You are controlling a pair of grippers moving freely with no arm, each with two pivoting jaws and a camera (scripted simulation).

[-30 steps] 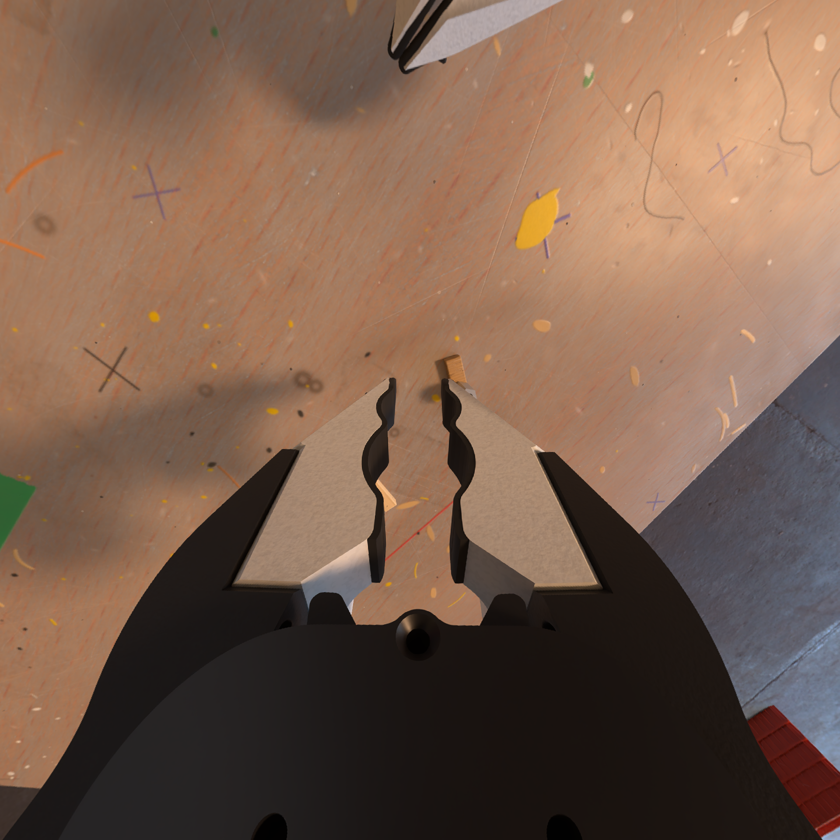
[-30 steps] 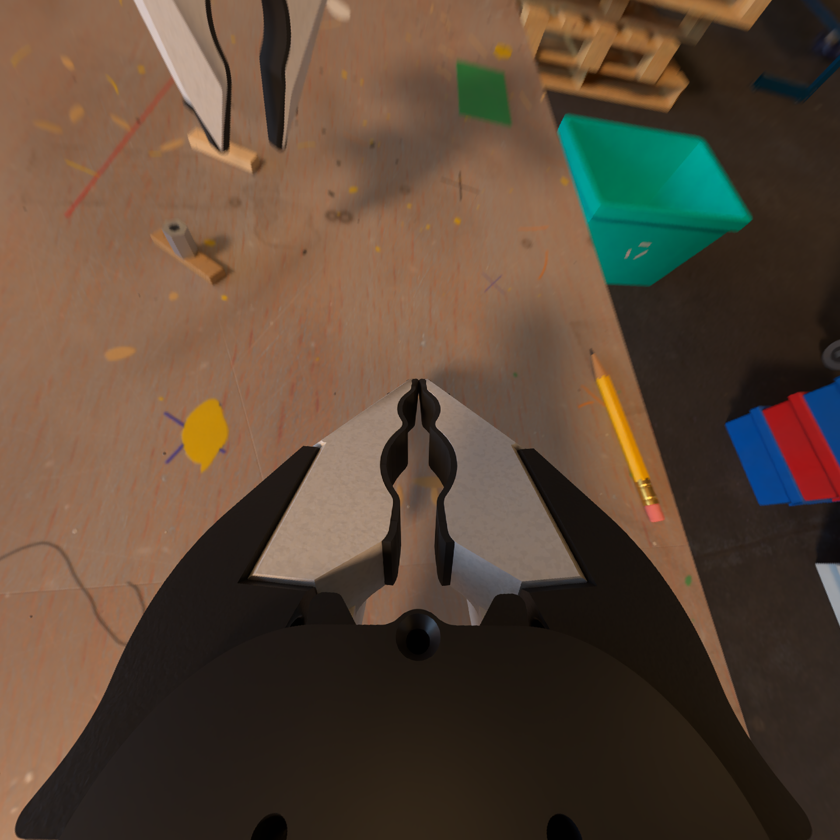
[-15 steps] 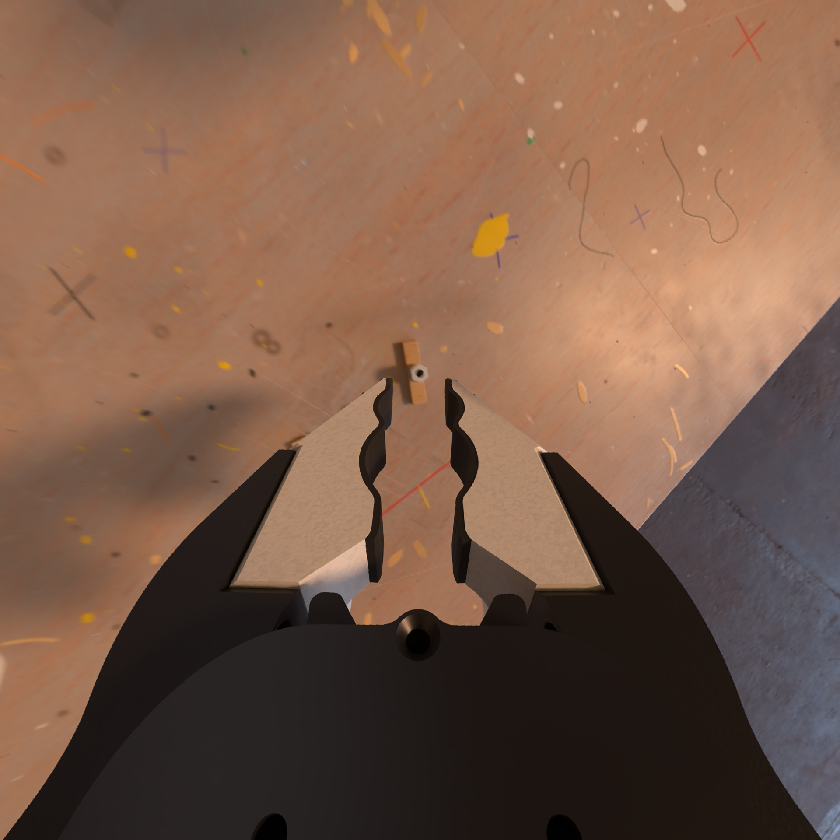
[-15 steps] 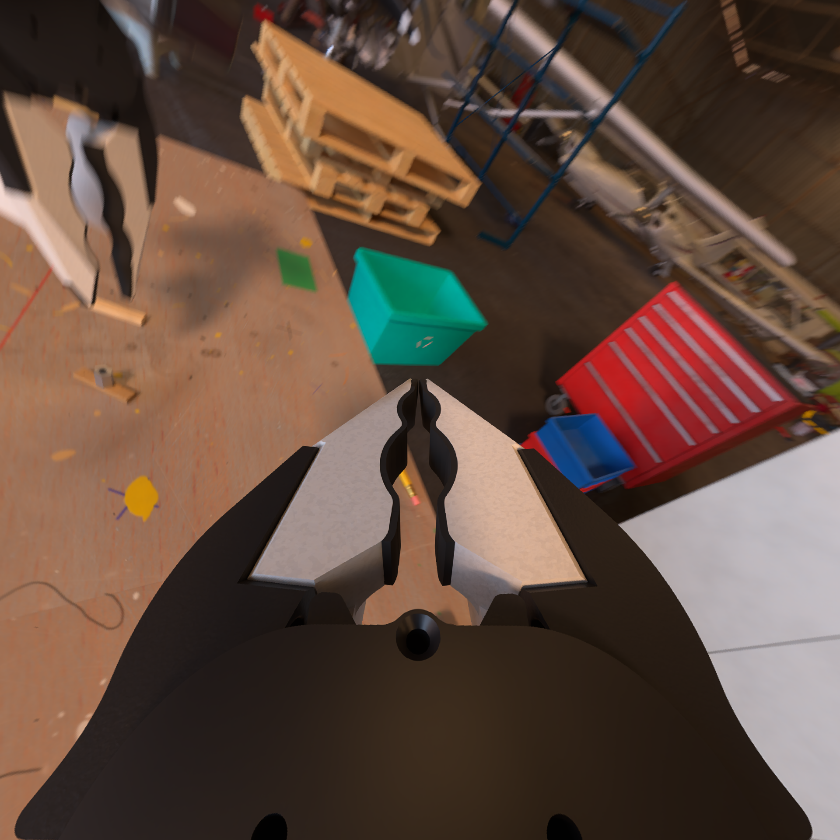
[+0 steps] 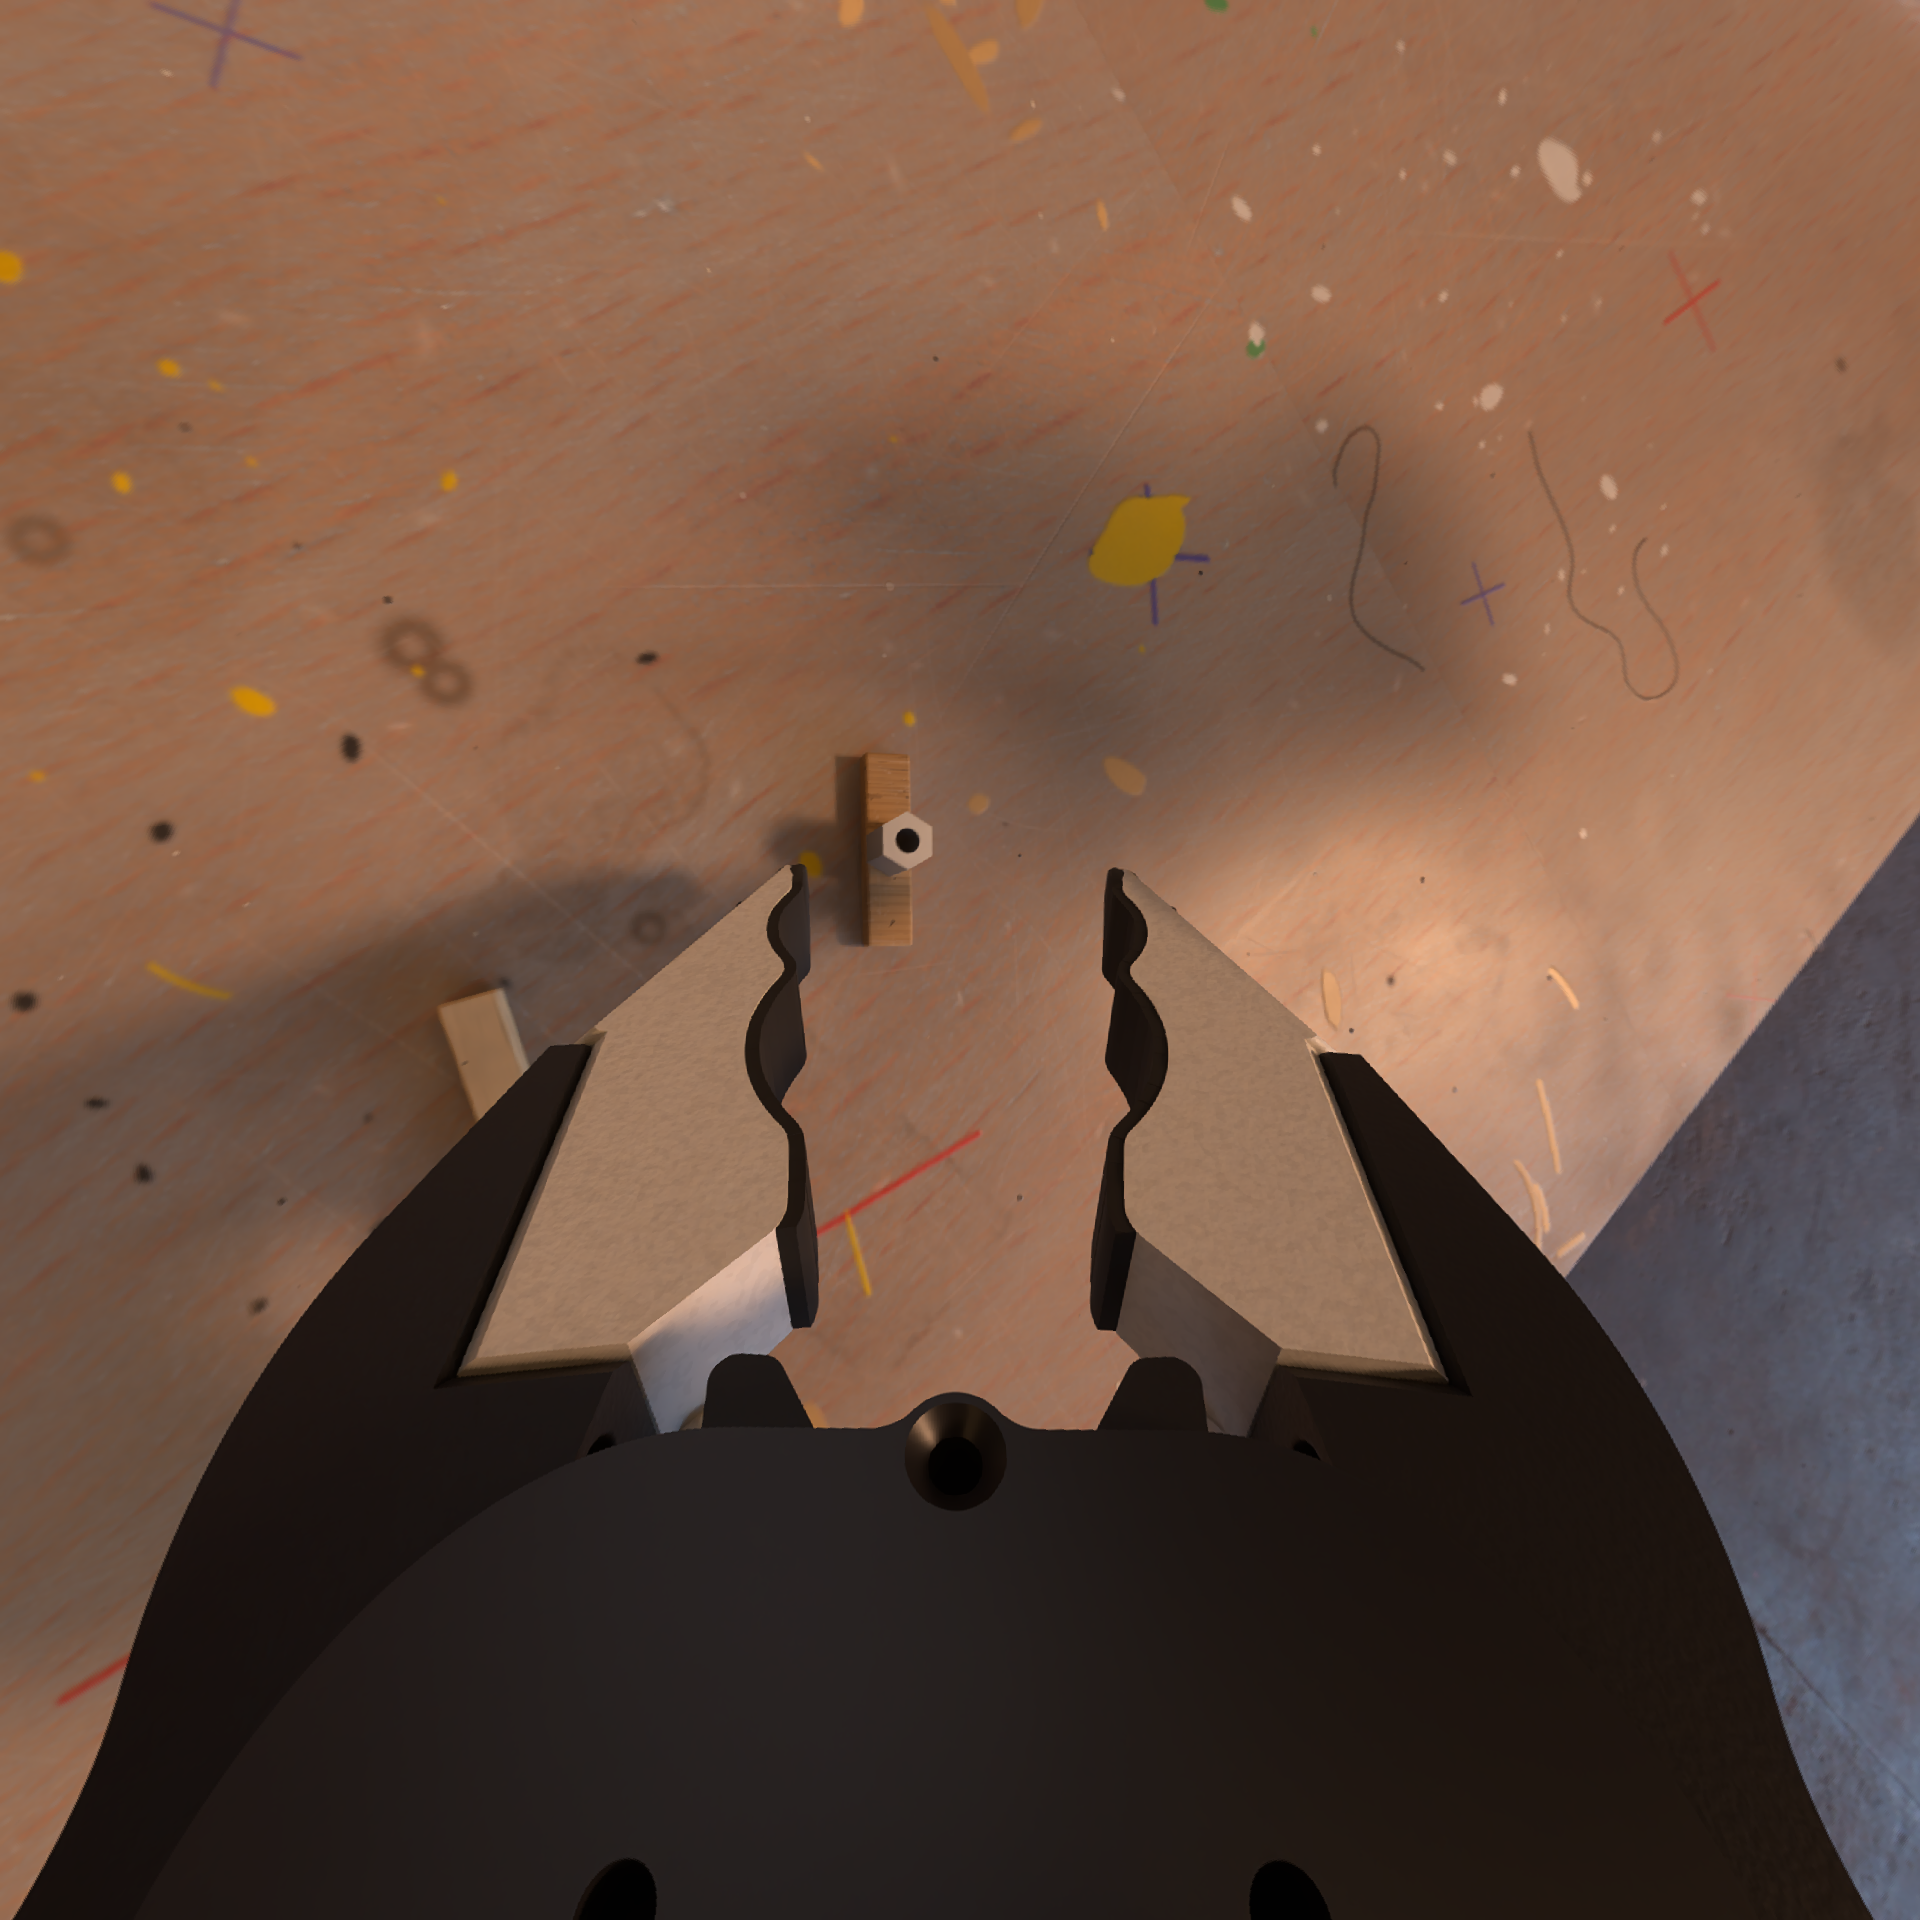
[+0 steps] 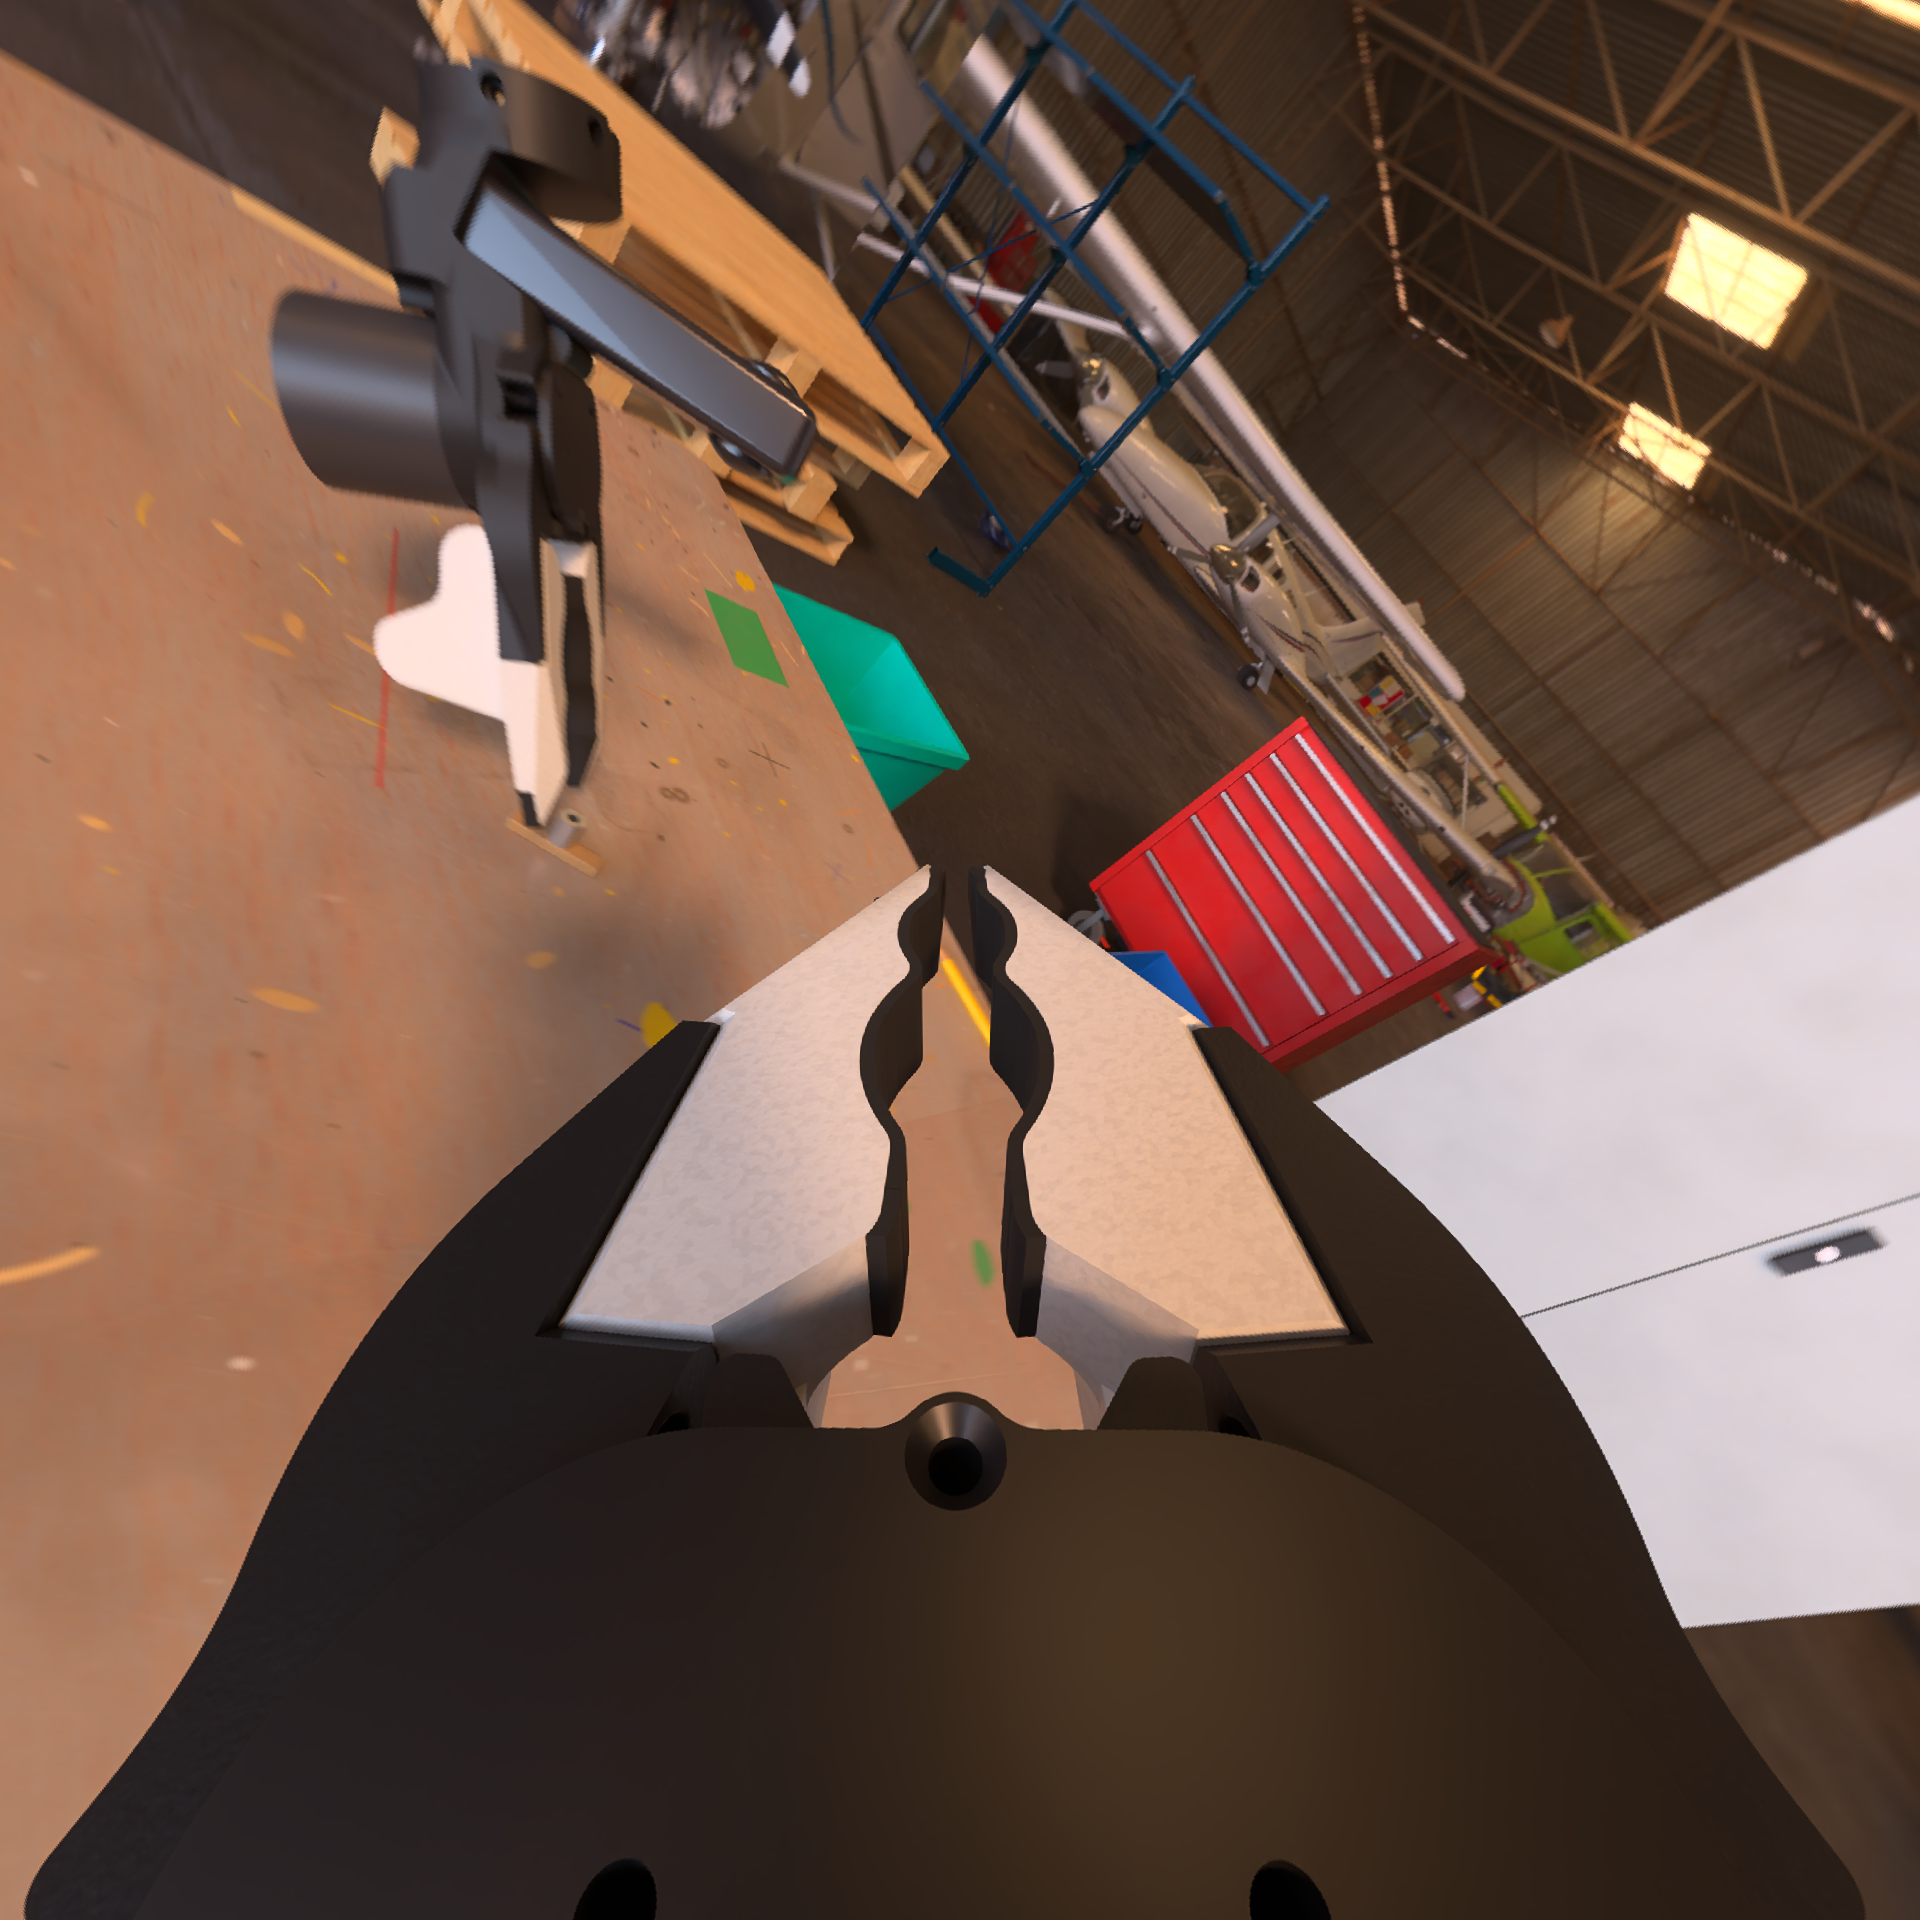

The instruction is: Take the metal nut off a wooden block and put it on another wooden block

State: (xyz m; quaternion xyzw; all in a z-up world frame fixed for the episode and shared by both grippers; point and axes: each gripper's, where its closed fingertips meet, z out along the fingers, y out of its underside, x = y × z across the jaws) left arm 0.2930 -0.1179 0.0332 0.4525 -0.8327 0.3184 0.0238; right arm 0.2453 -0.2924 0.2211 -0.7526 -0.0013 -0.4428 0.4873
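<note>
Metal nut [image 5: 906, 843] stands on a small wooden block [image 5: 886, 850] on the table [image 5: 520, 312], just beyond the fingertips of the left tool [image 5: 951, 894], whose fingers are spread wide apart and empty. A second, paler wooden block [image 5: 483, 1044] lies nearer and to the left, partly hidden by the tool's left finger. In the right wrist view the right tool [image 6: 956, 883] has its fingers almost together with only a slim gap, gripping nothing, and points off past the table edge toward a red cabinet [image 6: 1288, 894] and a green bin [image 6: 883, 696].

The nut sits left of the midline between the fingers, so a straight descent could strike it or the block with the left finger and topple it. The nut is small and smooth, and an off-centre pinch could squirt it off the block.

Half a second ago the left tool's fingers were much closer together; they have since opened, and the nut now looks closer. The right tool has tilted further away from the table.
</note>
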